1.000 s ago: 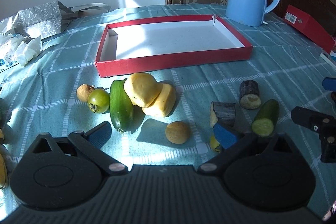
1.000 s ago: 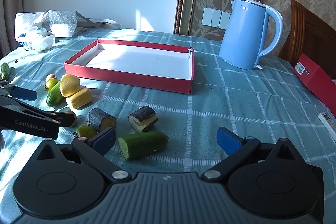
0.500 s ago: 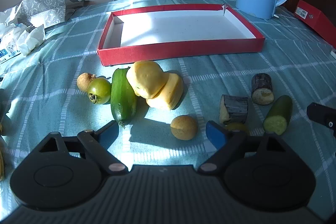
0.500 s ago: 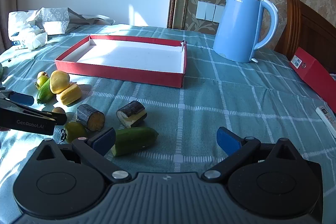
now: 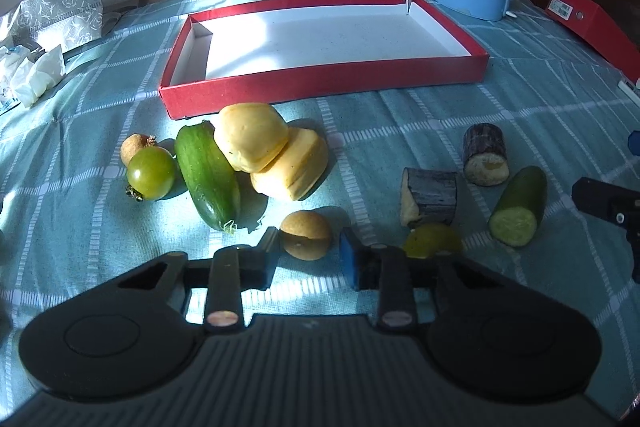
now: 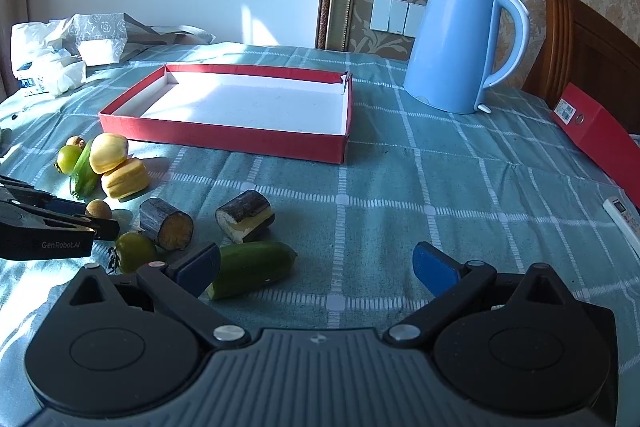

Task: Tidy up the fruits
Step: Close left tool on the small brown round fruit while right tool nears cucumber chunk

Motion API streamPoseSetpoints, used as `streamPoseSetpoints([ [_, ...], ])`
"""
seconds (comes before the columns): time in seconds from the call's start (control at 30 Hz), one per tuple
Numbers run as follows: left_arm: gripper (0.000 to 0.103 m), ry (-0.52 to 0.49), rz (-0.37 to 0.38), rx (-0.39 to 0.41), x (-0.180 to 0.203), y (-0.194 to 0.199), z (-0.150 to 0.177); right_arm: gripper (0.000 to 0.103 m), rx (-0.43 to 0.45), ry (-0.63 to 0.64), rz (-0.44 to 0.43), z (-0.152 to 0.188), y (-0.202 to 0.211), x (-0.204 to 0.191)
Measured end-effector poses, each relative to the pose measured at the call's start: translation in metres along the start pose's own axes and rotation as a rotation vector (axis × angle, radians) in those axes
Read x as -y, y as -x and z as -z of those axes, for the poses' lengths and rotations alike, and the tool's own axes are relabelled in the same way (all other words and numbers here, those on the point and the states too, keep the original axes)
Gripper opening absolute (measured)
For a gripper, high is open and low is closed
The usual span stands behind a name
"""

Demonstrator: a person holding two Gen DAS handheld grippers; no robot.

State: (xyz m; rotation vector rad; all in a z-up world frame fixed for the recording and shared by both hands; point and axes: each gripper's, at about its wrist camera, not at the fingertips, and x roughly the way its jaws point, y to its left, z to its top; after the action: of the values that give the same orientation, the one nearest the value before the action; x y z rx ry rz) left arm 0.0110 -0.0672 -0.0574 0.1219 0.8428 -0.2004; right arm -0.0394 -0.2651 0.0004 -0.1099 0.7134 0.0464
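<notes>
**At the fingertips of the left tongs: seat the grip, then lift straight up**

Between the two pads of the left gripper (image 5: 309, 251) sits the small brown fruit (image 5: 306, 235), round and resting on the checked tablecloth (image 5: 400, 115). The jaws are closing on it, and the pads look to be coming up against its sides at nine and three o'clock. It sits at the very tips, so the hold is shallow; I judge a gentle squeeze is enough, since a small round fruit may squirt forward if pinched hard off-centre.

Its neighbours crowd in. A yellow-green tomato (image 5: 432, 245) lies just beside the right-hand finger at three o'clock, with a dark-barked cane piece (image 5: 430, 195) at two o'clock touching it. The whole cucumber (image 5: 208, 175) lies near at ten o'clock, with the two yellow pieces (image 5: 250, 143) leaning against it at eleven. A straight rise before any sideways travel should keep the fingers from nudging the tomato.

The red tray (image 5: 320, 83) lies at twelve o'clock, well apart and holding nothing. If the fruits belong there, the carry must clear the near wall and the yellow pile.

The right gripper (image 6: 316, 267) hangs at about three o'clock with jaws wide, gripping nothing; a cut cucumber (image 6: 252, 267) lies under it, by its left finger.
</notes>
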Motion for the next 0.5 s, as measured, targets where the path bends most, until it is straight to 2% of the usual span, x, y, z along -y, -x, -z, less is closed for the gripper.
streamPoseSetpoints([
  [0.2, 0.030, 0.005, 0.015, -0.003, 0.0003, -0.0011, -0.0016, 0.103, 0.000, 0.000, 0.003, 0.0004, -0.0001, 0.0016],
  [0.27, 0.024, 0.005, 0.020, -0.003, 0.0005, -0.0010, -0.0022, 0.103, -0.003, -0.004, 0.002, 0.0005, -0.0011, 0.0027],
  [0.5, 0.025, 0.016, 0.022, 0.006, -0.0019, 0.0008, -0.0028, 0.103, -0.004, 0.001, 0.000, -0.0009, -0.0031, 0.0028],
])
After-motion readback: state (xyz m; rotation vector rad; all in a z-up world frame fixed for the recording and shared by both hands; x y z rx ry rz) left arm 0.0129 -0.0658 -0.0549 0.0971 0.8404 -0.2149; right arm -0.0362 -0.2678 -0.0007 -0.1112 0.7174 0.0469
